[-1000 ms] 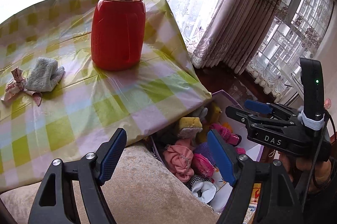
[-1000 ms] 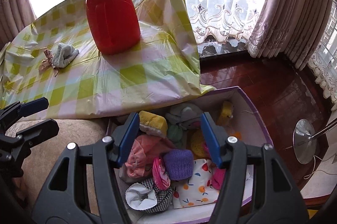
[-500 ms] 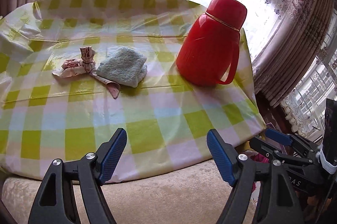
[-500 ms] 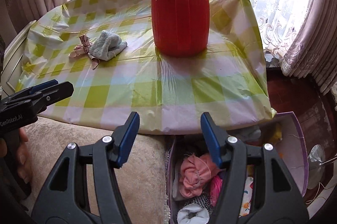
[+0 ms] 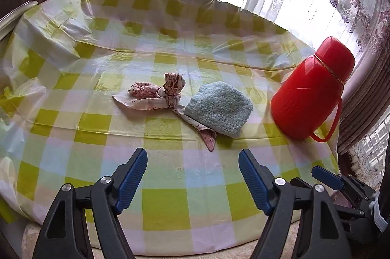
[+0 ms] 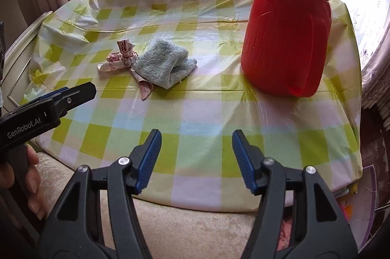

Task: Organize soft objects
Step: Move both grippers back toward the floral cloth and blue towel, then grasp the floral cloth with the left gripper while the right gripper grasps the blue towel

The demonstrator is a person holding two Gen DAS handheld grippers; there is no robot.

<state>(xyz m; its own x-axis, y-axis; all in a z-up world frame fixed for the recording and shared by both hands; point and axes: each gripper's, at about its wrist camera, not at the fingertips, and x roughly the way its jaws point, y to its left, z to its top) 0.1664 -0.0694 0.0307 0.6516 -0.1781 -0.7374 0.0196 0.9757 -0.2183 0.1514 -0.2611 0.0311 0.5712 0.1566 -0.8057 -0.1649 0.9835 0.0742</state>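
A folded pale blue towel point(image 5: 220, 108) point(image 6: 163, 62) lies mid-table on the checked cloth. A knotted pink patterned fabric strip point(image 5: 158, 94) point(image 6: 123, 59) lies against its left side, one tail tucked under the towel. My left gripper point(image 5: 192, 161) hovers open over the near part of the table, short of both, nothing between its blue pads. My right gripper point(image 6: 196, 140) is open and empty too, over the table's near edge; it also shows at the lower right of the left wrist view point(image 5: 326, 177). The left gripper point(image 6: 73, 94) appears at the left of the right wrist view, held by a hand.
A tall red thermos jug point(image 5: 309, 93) point(image 6: 290, 27) stands at the table's right side. A box of soft items point(image 6: 358, 207) peeks out below the table's right corner. A beige cushion point(image 6: 170, 229) runs along the near edge. Curtains and a bright window lie behind.
Both grippers swung left, away from the box of soft items and onto the table. The towel and knotted fabric now sit centred ahead; the box has nearly left view.
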